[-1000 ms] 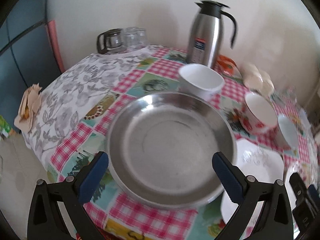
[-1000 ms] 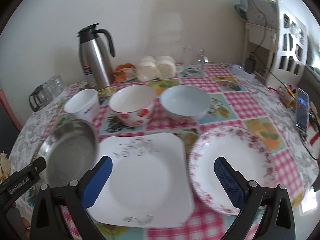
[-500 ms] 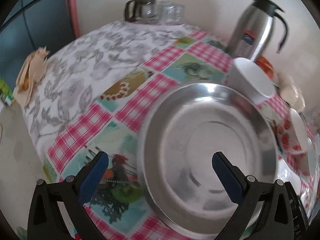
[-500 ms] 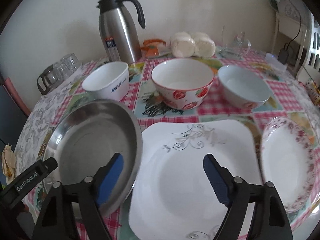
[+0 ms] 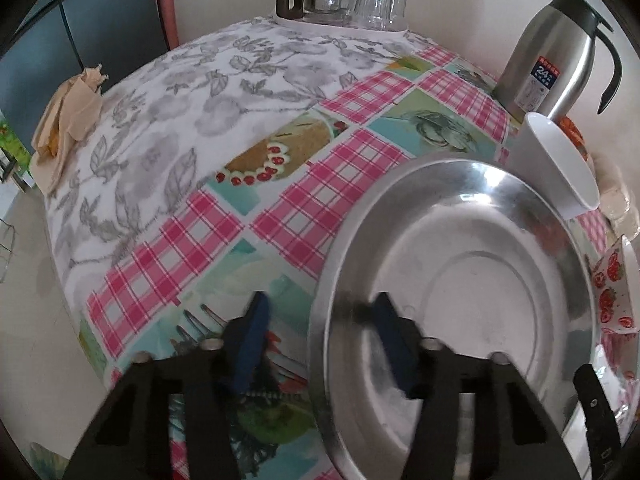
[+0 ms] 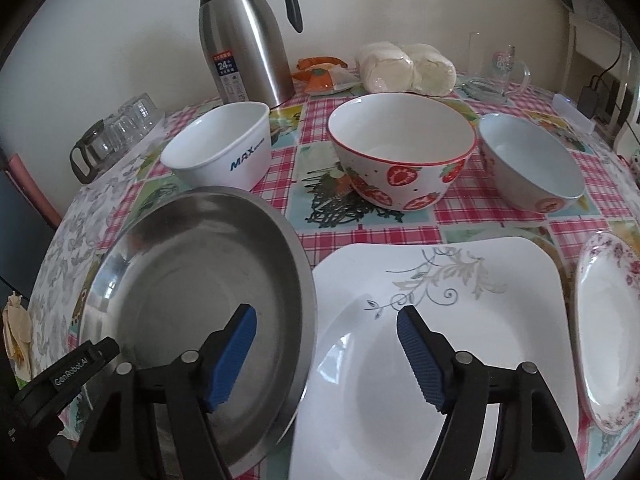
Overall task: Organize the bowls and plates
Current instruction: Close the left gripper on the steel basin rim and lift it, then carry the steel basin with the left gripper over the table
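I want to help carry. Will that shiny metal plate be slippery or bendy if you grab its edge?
Probably stiff: the metal plate looks like rigid steel. Its glossy, thin rim could slip between the left gripper pads. Dropping it likely wouldn't break it.

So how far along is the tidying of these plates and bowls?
Nothing is stacked yet: the steel plate, square plate and floral plate lie side by side, the white bowl, strawberry bowl and blue bowl apart behind. In hand: left tongs and right tongs, jaws just closing, each straddle a rim of the steel plate, not gripping yet. All stacking remains.
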{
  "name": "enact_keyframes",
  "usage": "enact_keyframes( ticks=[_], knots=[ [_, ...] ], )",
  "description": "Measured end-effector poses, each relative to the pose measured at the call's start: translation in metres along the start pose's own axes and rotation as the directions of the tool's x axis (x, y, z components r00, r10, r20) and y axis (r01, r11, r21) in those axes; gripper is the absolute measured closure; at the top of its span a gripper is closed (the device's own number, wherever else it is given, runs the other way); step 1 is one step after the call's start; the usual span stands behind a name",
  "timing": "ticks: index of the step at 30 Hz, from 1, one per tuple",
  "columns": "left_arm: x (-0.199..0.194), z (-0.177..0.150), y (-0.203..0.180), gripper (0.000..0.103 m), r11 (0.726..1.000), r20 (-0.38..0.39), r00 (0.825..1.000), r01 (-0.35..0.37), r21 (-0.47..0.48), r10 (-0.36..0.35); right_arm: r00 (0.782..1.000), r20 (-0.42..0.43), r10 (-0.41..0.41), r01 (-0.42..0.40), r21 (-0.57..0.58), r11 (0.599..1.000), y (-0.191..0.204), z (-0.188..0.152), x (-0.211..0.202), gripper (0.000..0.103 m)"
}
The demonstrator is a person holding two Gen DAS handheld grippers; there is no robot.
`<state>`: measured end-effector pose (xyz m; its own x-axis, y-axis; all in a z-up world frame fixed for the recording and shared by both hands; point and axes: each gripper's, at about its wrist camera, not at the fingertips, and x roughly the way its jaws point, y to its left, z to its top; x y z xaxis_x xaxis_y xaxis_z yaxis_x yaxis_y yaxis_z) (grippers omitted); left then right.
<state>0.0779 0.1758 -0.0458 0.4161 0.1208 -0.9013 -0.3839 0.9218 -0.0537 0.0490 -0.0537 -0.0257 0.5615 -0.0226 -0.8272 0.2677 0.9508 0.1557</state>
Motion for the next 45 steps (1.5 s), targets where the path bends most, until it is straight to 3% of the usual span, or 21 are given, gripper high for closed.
enact_keyframes(
  ticks=[3, 5, 17, 24, 25, 30, 37, 41, 45],
  knots=[
    [-0.001, 0.000, 0.002, 0.074, 0.999, 0.012, 0.999, 0.046, 0.002, -0.046, 1.000, -0.002, 0.008, -0.008, -0.006, 1.000, 0.001, -0.001, 0.001, 0.029],
    [-0.002, 0.000, 0.004, 0.077, 0.999, 0.011, 0.999, 0.047, -0.002, -0.047, 1.000, -0.005, 0.015, -0.015, -0.011, 1.000, 0.003, -0.002, 0.001, 0.033],
    [0.000, 0.002, 0.041, 0.078, 0.992, 0.010, 1.000, -0.003, -0.125, 0.004, 0.998, 0.009, 0.055, -0.054, -0.100, 0.994, 0.027, -0.006, -0.002, 0.047],
    [0.001, 0.002, 0.042, 0.076, 0.992, 0.015, 1.000, -0.014, -0.123, 0.016, 0.996, 0.027, 0.079, -0.074, -0.142, 0.987, 0.040, -0.007, -0.004, 0.048],
    [0.001, 0.002, 0.042, 0.076, 0.992, 0.015, 1.000, -0.016, -0.121, 0.018, 0.996, 0.026, 0.081, -0.076, -0.150, 0.986, 0.042, -0.008, -0.005, 0.052],
    [0.001, 0.002, 0.042, 0.075, 0.993, 0.018, 1.000, -0.022, -0.115, 0.024, 0.994, -0.015, 0.111, -0.112, -0.164, 0.980, 0.050, -0.012, 0.001, 0.055],
    [0.001, 0.001, 0.040, 0.074, 0.994, 0.025, 0.999, -0.034, -0.104, 0.037, 0.985, -0.100, 0.141, -0.154, -0.135, 0.979, 0.047, -0.022, 0.019, 0.067],
    [0.000, 0.001, 0.038, 0.076, 0.995, 0.030, 0.999, -0.039, -0.087, 0.042, 0.982, -0.085, 0.170, -0.182, -0.168, 0.969, 0.052, -0.023, 0.014, 0.079],
    [-0.004, -0.001, 0.035, 0.077, 0.997, 0.046, 0.997, -0.051, -0.056, 0.054, 0.984, -0.062, 0.167, -0.176, -0.193, 0.965, 0.052, -0.022, 0.007, 0.080]
  ],
)
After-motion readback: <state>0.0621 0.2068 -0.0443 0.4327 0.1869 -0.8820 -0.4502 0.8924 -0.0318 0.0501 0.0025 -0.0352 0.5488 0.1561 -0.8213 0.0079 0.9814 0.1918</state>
